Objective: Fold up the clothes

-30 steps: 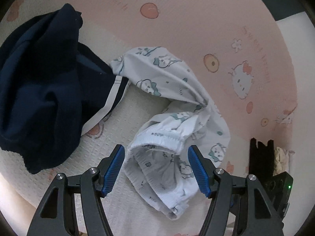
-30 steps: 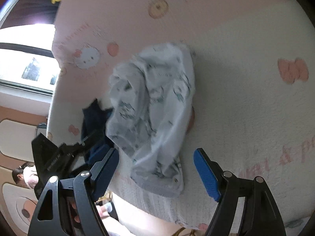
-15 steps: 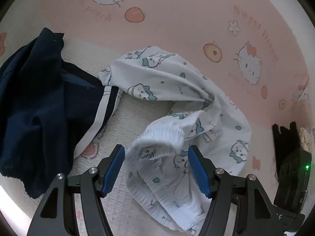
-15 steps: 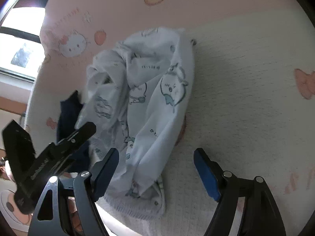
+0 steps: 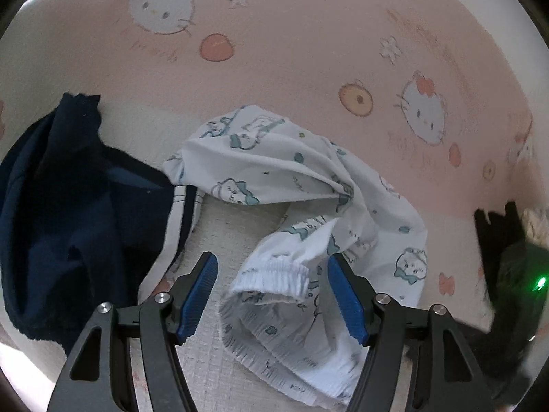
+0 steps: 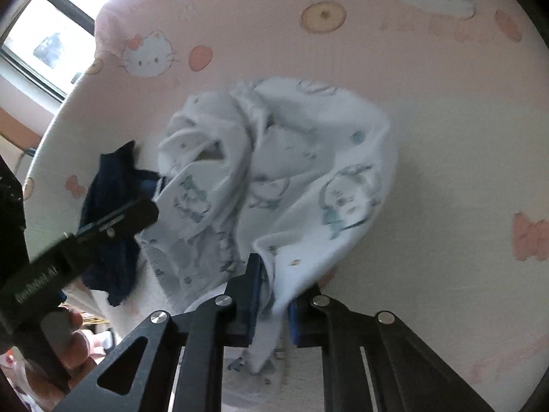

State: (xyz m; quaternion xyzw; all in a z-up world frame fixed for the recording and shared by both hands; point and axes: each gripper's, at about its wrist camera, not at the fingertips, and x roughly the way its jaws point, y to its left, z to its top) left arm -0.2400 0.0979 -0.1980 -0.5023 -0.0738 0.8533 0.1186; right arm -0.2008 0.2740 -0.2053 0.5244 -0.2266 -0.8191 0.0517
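Between the right gripper's point(image 6: 271, 295) blue pads, a fold of the white printed shorts point(image 6: 291, 178) is pinched; its jaws are closing, nearly together, with cloth bunched through the gap. Rest of the shorts is crumpled on the bed point(image 6: 446, 120), on the pink-and-cream cartoon-cat blanket, spreading up and left from that grip. Left gripper point(image 5: 271, 295) hangs over the other end of the shorts point(image 5: 308, 206), jaws moderately wide: the elastic waistband point(image 5: 274, 274) sits in the gap, right pad close against the fabric, left pad clear of it, nothing clamped. Navy garment with white side stripes point(image 5: 68, 206) lies on the bed just left of the shorts, its striped edge touching or slightly under the shorts' upper-left corner; can't tell which. Right wrist view shows the left gripper's black body crossing in front of the navy garment, fingers of the person's hand point(image 6: 72, 346) wrapped on its handle. A window point(image 6: 51, 34) shows past the bed's far left edge.
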